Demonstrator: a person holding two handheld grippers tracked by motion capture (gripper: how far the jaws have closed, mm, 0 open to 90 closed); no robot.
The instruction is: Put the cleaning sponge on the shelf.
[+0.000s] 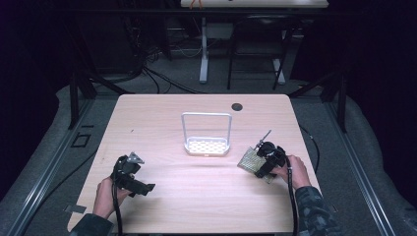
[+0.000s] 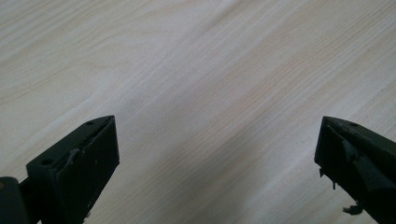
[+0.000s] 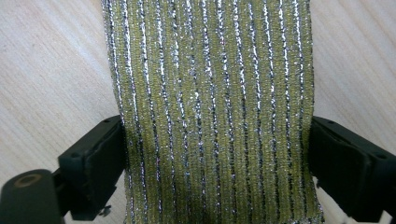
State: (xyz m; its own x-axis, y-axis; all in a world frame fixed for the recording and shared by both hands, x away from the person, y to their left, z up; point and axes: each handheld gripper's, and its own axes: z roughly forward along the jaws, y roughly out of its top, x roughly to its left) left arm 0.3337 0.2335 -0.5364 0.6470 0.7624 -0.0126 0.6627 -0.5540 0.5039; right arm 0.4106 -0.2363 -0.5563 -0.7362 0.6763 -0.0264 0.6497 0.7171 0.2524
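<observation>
A yellow-green scouring pad (image 1: pixel 248 160) with silver glitter stripes lies on the wooden table (image 1: pixel 196 196) at the right. My right gripper (image 1: pixel 262 166) stands over it, and in the right gripper view the pad (image 3: pixel 210 93) runs between the two black jaws, whose pads touch its left and right edges. My right gripper (image 3: pixel 217 154) is shut on the pad. At the table's front left my left gripper (image 1: pixel 140 188) is held in a hand, and its jaws stand wide open over bare wood in the left gripper view (image 2: pixel 217 140).
A white perforated tray with a tall wire frame (image 1: pixel 206 114) stands at the table's middle, left of the pad. A dark round cable hole (image 1: pixel 237 106) sits near the far edge. Black frame legs and cables lie on the floor beyond the table.
</observation>
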